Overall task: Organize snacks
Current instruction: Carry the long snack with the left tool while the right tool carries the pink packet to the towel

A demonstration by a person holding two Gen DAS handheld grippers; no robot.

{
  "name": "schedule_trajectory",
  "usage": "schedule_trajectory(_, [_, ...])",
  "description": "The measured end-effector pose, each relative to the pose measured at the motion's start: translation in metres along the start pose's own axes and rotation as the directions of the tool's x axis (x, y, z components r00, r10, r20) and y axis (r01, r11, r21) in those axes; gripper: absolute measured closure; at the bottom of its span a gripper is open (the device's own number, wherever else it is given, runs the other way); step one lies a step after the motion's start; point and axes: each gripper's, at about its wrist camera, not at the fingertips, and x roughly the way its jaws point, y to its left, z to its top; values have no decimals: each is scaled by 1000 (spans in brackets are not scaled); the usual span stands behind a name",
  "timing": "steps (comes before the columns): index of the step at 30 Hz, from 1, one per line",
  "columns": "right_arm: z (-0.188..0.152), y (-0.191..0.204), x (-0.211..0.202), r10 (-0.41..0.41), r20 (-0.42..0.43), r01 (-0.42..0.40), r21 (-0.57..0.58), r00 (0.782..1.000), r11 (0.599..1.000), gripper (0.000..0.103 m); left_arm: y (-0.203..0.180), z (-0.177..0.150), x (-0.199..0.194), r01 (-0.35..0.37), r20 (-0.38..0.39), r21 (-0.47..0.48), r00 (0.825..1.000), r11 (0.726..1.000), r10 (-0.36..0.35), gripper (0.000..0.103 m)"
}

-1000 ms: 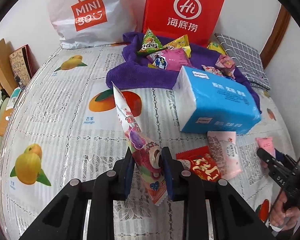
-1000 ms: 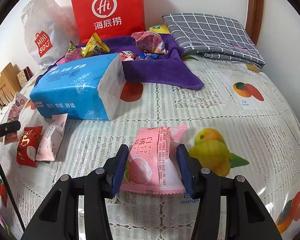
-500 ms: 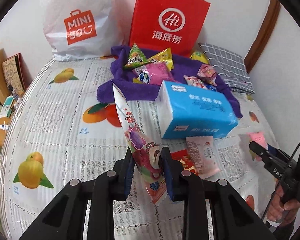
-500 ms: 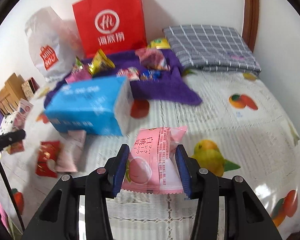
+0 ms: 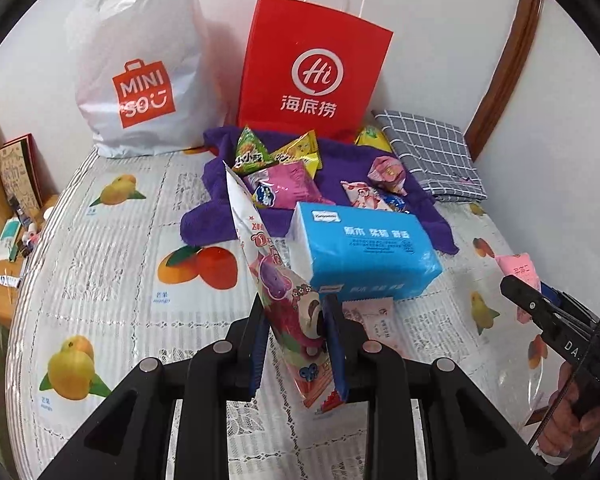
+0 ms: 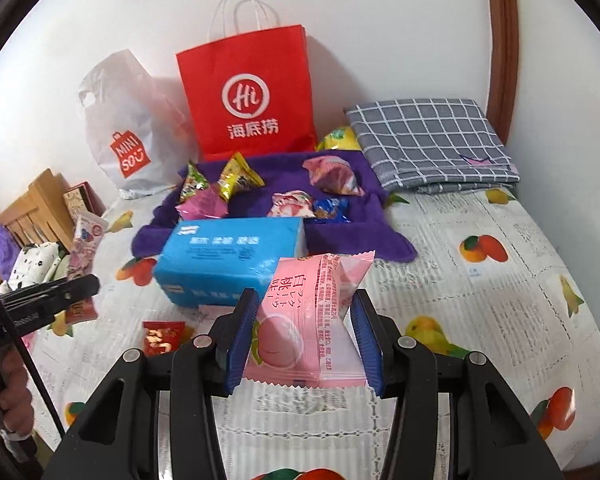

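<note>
Up above the fruit-print tablecloth, behind the blue tissue pack, snacks lie on a purple towel. Left gripper clenches a tall cartoon snack pouch; right gripper grasps a pink peach snack packet.

White plastic bag, upper left of the left wrist view, reads "MINISO"; red paper bag, upper centre, reads "Hi" above "海底捞".

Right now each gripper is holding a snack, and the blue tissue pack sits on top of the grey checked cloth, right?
Not quite. The blue tissue pack sits on the fruit-print cover, its far end by the purple towel; the grey checked cloth lies apart. The right wrist view shows it. Both grippers do hold snacks.
</note>
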Motion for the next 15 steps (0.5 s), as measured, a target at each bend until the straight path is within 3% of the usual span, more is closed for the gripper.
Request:
schedule_trajectory(3, [3,3,-5,36,5,-36,14,999,999,56,-1,2,-3,13,5,5,1000,1000,-14,77])
schedule_trajectory(15, [25,15,-19,21,38,-21,-12,999,1000,56,-11,17,-10,30,19,32,999,999,-31,77])
